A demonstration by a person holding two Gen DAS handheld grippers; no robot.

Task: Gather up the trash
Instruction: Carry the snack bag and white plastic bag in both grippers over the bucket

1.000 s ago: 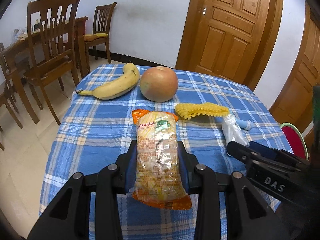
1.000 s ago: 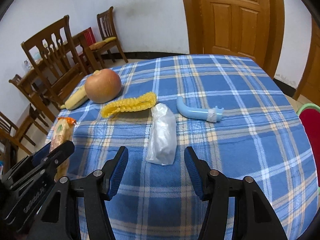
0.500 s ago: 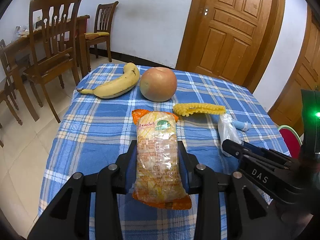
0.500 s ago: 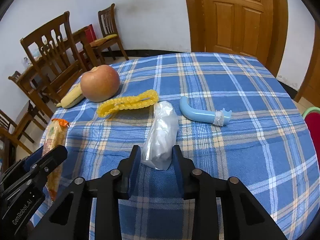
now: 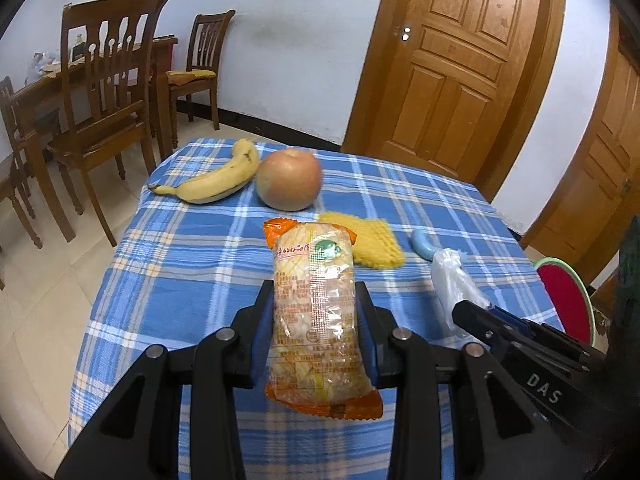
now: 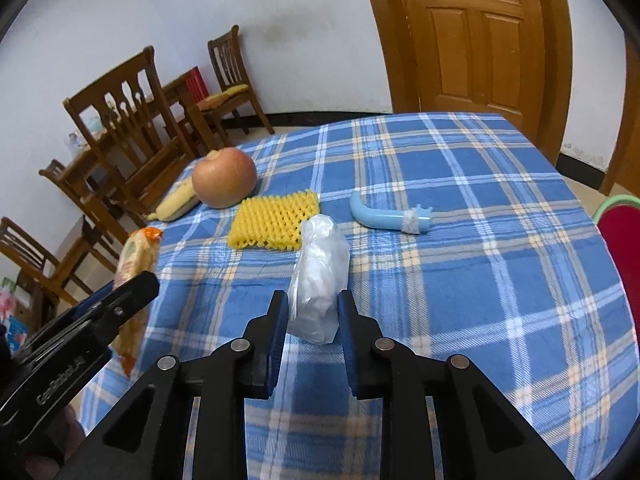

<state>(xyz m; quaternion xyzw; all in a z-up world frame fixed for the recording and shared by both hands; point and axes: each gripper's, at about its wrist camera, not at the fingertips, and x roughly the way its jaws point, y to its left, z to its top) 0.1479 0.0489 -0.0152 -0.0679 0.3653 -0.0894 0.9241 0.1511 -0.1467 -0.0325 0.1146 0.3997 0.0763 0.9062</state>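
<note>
Left gripper is clamped on the snack pack, fingers pressing both long sides, the pack lying lengthwise between them with its orange ends sticking out front and back; it looks lifted off the tablecloth, though the contact underneath can't be made out; right gripper is pinched on the plastic bag, pads against its lower end, the rest of the bag stretching forward past the fingertips; whether the bag is clear of the cloth, can't tell; just beyond it, the yellow foam net lies flat, the apple behind that, and the blue handle off to the right, apart from the bag; the left view gives the whole banana beside the apple, where the right view shows only a bit of it behind the fruit; the right view alone shows the blue handle complete, taped end included; the left one catches just its curved tip behind the bag.
</note>
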